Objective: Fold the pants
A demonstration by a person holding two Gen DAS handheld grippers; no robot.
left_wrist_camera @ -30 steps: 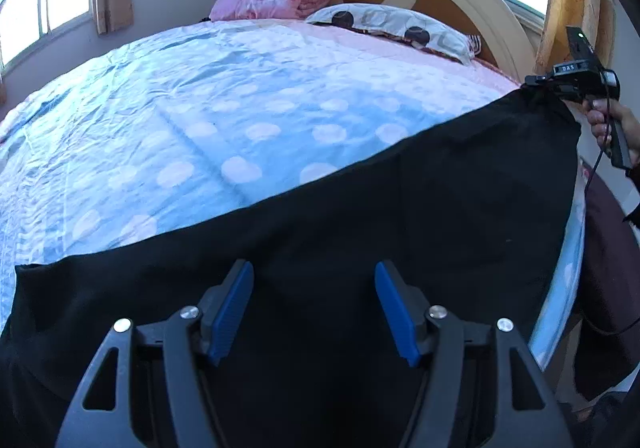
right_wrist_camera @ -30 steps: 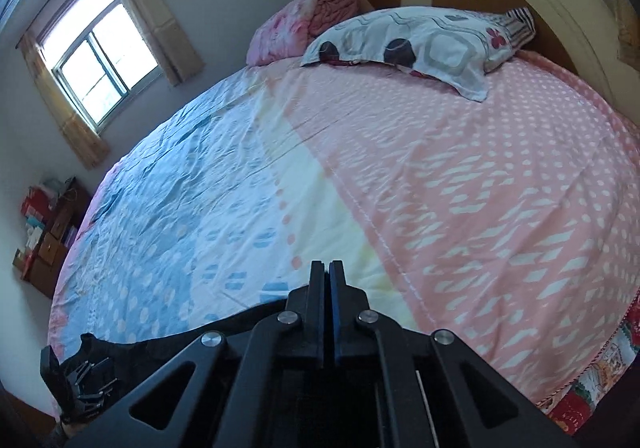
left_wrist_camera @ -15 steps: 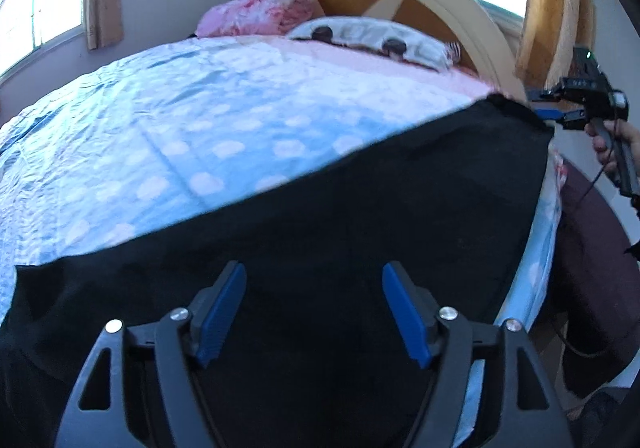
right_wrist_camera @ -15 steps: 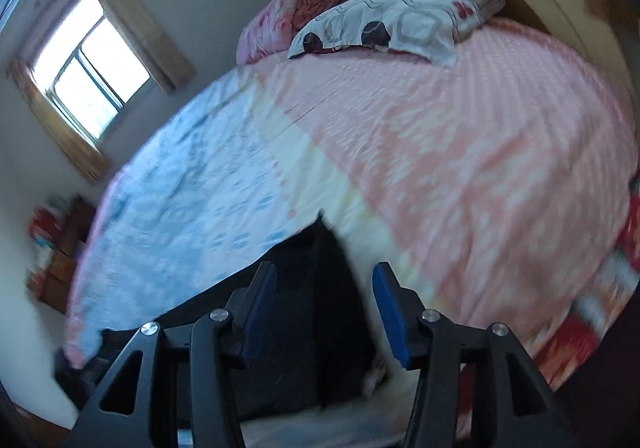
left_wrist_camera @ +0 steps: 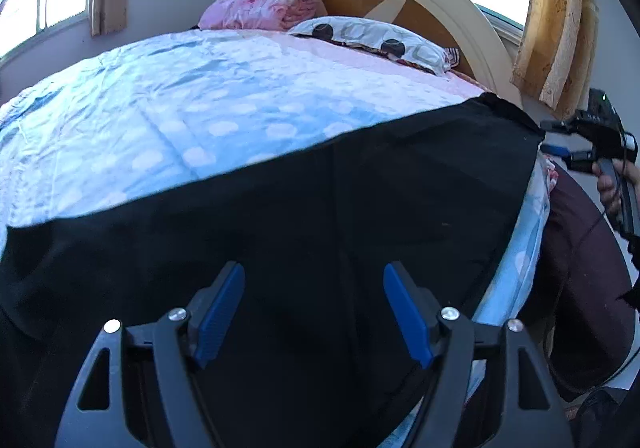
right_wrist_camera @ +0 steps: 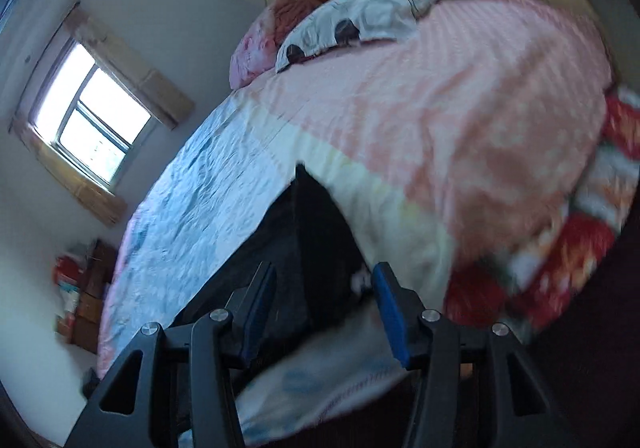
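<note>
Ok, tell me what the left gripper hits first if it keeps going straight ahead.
Most likely the black pants: the open left gripper points right at the cloth spread on the bed. The gap between them is hard to judge.

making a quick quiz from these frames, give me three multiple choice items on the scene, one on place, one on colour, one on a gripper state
1. Where do the pants lie?
A. on the bed, along its near edge
B. on the pillow
C. on the floor

2. What colour are the gripper pads?
A. red
B. blue
C. green

3. How is the right gripper?
A. shut on the pants
B. shut on the pillow
C. open

Answers:
1 A, the black cloth spreads flat over the bed right ahead of the left gripper.
2 B, both views show blue pads.
3 C, its fingers stand apart with nothing between them, off the pants' corner.
</note>
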